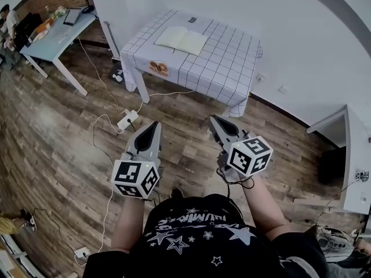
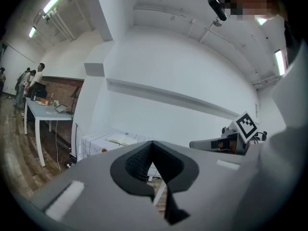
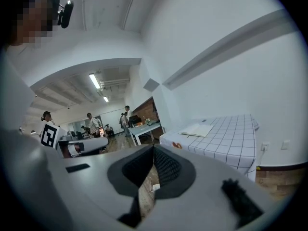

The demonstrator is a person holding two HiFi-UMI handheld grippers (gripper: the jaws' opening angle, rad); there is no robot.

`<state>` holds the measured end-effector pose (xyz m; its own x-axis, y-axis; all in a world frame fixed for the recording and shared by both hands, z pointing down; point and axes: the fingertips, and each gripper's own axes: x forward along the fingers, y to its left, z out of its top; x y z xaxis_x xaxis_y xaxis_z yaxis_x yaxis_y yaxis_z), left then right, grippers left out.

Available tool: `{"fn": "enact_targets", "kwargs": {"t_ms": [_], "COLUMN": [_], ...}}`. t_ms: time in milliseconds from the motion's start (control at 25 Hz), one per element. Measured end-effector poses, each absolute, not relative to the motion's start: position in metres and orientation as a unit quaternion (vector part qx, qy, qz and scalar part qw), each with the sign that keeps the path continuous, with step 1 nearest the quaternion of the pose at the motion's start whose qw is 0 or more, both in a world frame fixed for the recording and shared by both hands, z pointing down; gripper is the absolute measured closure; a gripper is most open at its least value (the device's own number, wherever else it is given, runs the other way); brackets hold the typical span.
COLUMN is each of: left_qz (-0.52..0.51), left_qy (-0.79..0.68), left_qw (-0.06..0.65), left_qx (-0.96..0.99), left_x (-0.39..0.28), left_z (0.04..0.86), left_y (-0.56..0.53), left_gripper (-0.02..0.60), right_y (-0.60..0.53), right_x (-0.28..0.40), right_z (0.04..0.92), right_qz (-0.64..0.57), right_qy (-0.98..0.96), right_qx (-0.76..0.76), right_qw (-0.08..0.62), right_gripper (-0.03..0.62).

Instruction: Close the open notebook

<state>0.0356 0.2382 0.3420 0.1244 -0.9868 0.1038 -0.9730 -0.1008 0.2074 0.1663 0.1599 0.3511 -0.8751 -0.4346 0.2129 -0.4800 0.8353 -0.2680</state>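
On the far table [image 1: 232, 68] with the checked cloth, the notebook [image 1: 181, 39] lies open, well apart from both grippers. The left gripper [image 1: 154, 125] and the right gripper [image 1: 214, 120] point toward it, jaws pressed together and empty, I think because nothing is yet within reach. What stands on its pages is too small to tell.

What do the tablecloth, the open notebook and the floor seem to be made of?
Tablecloth: probably woven fabric, matte white with dark grid; it drapes in soft folds.
Open notebook: paper, matte cream pages.
Floor: wood planks or wood-look laminate, slightly glossy; grain and seams show.
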Motion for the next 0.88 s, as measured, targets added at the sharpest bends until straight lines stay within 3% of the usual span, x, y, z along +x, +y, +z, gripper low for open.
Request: {"fn": "enact_targets", "kwargs": {"t_ms": [520,880], "left_qz": [-0.033,-0.016], "left_qy": [-0.666,-0.686], "left_qw": [0.139,0.145], "left_qx": [0.732,0.713], "left_x": [-0.007,-0.034], "left_z": [0.365,0.373], "left_y": [0.226,0.190], "left_gripper": [0.572,0.572], "right_y": [0.140,0.072], "right_x": [0.141,0.105], "right_z": [0.367,0.366], "right_qz": [0.168,0.170], "right_qy": [-0.951,-0.956], "right_qx": [0.241,0.226], "right_qw": [0.098,0.079], "right_gripper": [0.579,0.579]}}
